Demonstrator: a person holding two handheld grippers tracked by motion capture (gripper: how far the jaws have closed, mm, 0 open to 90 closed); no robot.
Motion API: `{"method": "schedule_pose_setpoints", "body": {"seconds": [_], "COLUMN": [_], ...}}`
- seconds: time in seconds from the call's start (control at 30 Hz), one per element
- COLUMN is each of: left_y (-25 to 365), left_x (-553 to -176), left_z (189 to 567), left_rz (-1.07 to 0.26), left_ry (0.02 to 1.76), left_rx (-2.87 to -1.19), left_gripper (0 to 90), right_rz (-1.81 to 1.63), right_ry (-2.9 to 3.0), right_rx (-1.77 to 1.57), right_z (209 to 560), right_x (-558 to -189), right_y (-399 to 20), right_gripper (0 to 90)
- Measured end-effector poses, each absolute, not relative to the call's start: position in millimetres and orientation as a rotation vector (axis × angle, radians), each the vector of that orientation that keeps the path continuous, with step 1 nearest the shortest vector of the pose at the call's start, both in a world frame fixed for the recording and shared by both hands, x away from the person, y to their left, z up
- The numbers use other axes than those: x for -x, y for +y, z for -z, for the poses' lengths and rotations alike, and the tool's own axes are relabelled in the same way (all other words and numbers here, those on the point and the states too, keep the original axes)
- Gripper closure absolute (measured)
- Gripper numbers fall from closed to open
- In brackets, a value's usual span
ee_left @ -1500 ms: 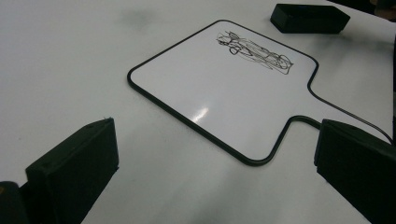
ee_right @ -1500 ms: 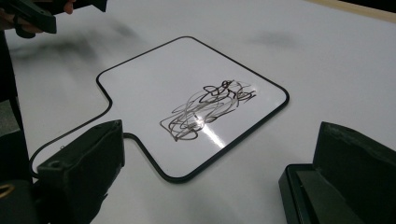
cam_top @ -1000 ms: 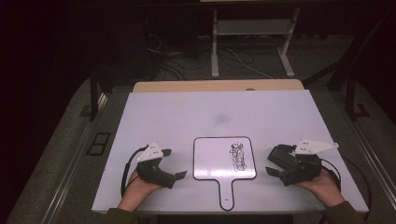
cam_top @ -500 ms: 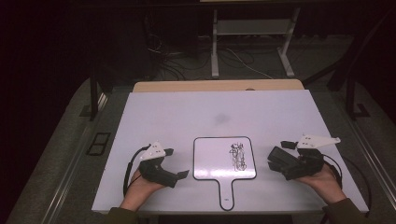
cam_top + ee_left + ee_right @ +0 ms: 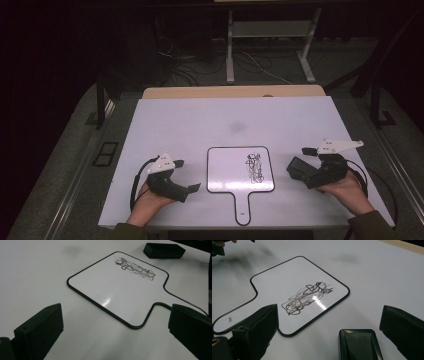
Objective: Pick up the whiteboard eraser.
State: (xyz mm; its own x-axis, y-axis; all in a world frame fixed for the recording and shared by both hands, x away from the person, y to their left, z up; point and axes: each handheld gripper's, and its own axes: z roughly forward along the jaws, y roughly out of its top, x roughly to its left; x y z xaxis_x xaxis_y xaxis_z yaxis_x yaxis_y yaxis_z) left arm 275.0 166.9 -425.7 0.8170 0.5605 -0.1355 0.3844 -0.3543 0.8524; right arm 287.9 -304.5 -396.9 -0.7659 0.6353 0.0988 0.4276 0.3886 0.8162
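A small paddle-shaped whiteboard (image 5: 235,170) with a black rim lies flat on the white table (image 5: 200,125), handle toward the person. A black scribble (image 5: 254,165) sits on its right half. My left gripper (image 5: 186,176) rests just left of the board, open, with the board's handle corner (image 5: 140,322) ahead between its jaws. My right gripper (image 5: 306,165) rests just right of the board, open. A black eraser block (image 5: 359,345) lies on the table between its jaws, untouched. The left gripper view has that eraser (image 5: 163,250) beyond the board (image 5: 117,287). The scribbled board (image 5: 302,295) lies ahead in the right gripper view.
A hand holds each gripper near the table's front edge. A tan board (image 5: 230,92) runs along the table's far edge. Beyond it the dark floor carries cables and a metal stand (image 5: 270,45). A faint grey smudge (image 5: 236,127) marks the table's middle.
The left gripper has drifted slightly toward the board and the near edge. The right gripper has tilted a little, its grey plate lifting. Board and eraser have not moved.
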Motion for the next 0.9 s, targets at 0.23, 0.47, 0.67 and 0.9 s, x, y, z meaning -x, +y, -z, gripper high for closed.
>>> {"method": "schedule_pose_setpoints", "body": {"seconds": [0.23, 0.47, 0.67, 0.9], "left_y": [166, 168, 169, 169], "left_x": [-276, -275, -275, -275], "left_z": [427, 426, 427, 428], "left_rz": [-0.223, -0.22, -0.222, -0.217], "left_ry": [0.709, 0.713, 0.713, 0.71], "left_rx": [-1.989, -1.993, -1.997, -1.999], "left_gripper": [0.0, 0.0, 0.0, 0.0], "right_rz": [-1.283, -1.213, -1.164, -1.107], "right_ry": [2.438, 2.457, 2.474, 2.485], "right_rx": [-0.95, -0.952, -0.968, -0.978], "right_z": [398, 403, 408, 412], "right_x": [-296, -294, -294, -293], "right_y": [-309, -314, -318, -321], "right_gripper": [1.0, 1.0, 1.0, 1.0]}}
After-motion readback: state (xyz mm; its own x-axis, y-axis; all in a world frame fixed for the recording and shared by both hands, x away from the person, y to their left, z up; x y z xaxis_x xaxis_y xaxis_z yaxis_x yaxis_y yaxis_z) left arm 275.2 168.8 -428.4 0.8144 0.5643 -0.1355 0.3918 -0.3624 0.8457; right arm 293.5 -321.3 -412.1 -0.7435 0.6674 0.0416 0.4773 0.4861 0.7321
